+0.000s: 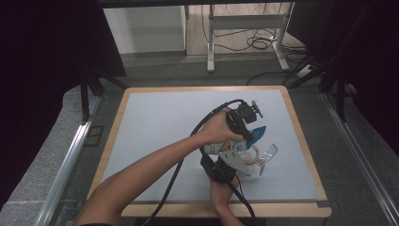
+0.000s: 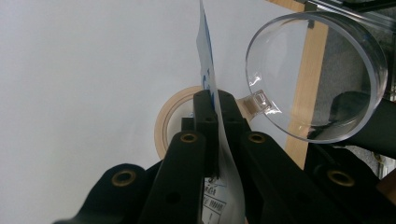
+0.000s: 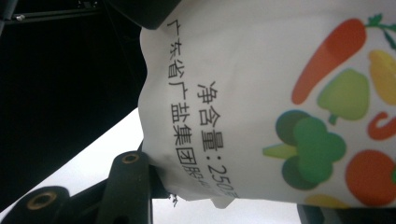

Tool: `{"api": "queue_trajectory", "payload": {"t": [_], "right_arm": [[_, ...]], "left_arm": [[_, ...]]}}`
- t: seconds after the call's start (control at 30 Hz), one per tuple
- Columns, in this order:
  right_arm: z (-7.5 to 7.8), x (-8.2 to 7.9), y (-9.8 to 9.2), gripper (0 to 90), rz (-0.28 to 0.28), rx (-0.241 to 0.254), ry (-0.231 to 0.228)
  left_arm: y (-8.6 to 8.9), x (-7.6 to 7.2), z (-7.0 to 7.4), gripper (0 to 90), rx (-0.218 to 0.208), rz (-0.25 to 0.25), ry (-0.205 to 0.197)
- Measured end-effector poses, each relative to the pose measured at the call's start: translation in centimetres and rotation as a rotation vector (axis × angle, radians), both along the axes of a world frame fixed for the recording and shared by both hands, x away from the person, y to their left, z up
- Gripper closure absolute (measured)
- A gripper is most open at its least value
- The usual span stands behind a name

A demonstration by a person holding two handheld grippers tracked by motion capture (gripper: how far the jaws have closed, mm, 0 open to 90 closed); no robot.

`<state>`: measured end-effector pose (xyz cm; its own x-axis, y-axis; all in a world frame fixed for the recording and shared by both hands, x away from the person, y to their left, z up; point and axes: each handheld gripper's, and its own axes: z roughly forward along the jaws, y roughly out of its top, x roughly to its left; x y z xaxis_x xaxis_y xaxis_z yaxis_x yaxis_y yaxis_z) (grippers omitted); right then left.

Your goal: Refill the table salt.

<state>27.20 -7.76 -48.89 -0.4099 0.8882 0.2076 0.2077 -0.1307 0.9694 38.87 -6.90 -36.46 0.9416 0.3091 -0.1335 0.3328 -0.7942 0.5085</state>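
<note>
Centre frame, both grippers' jaws pinch a white printed food pouch [image 2: 208,70] (contents unseen); it needs a level hold above the clear plastic cup [image 2: 317,74].

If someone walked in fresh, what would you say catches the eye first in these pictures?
First, the white printed bag with cartoon vegetables, held up between both hand-held grippers over the right half of the table. The left hand-held gripper pinches the bag's thin edge. Just beyond it sit a clear round plastic container lying on its side and a tan tape ring.
</note>
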Motion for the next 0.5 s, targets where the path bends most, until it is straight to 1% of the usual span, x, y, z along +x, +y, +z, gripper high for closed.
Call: {"api": "queue_trajectory", "payload": {"t": [0.3,0.5], "right_arm": [[0.06,0.03,0.13,54.0,-0.003,0.012,0.001],[0.07,0.09,0.2,53.9,-0.004,0.011,-0.001]], "left_arm": [[0.06,0.01,0.05,90.0,0.002,0.001,-0.001],[0.13,0.07,0.08,90.0,0.001,0.002,-0.001]]}}
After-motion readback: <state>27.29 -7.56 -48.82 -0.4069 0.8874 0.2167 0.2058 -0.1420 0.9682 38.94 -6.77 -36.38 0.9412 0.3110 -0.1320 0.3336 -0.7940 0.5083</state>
